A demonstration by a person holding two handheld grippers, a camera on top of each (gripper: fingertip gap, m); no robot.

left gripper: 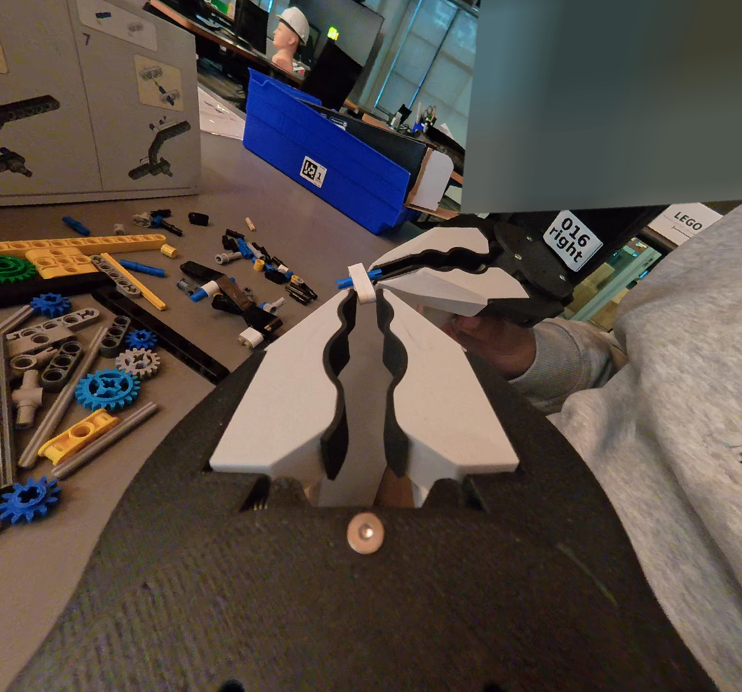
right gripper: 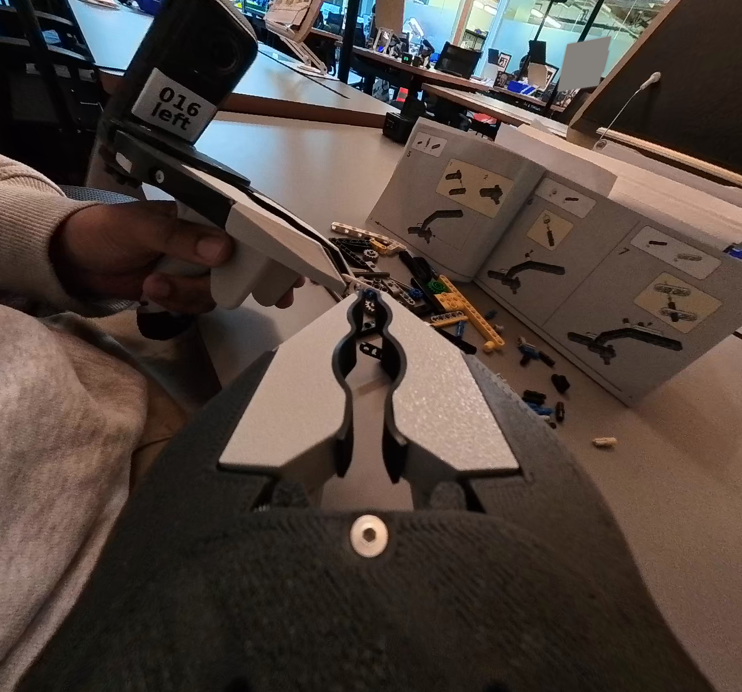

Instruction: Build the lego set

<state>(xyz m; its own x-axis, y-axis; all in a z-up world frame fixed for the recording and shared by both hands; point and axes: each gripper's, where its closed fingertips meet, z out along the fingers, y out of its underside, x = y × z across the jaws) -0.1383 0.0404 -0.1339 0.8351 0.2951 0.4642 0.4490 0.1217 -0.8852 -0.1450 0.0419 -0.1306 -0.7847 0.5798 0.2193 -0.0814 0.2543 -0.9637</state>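
At frame centre, left wrist view: blue pin (left gripper: 346, 280) runs through white connector (left gripper: 362, 284), axis horizontal. Right gripper (left gripper: 377, 277) pinches the pin's right end; left gripper (left gripper: 364, 298) clamps the connector from below.

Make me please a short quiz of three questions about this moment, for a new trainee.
1. True or false: the right gripper pinches a thin blue plastic pin.
2. What does the left gripper hold? A) a large blue toothed gear wheel; B) a small white plastic connector block; C) nothing.
3. Fill in: the open instruction booklet stands behind the loose pieces on the ___ table.

Key:
1. True; the pin passes through the white block.
2. B.
3. Grey.
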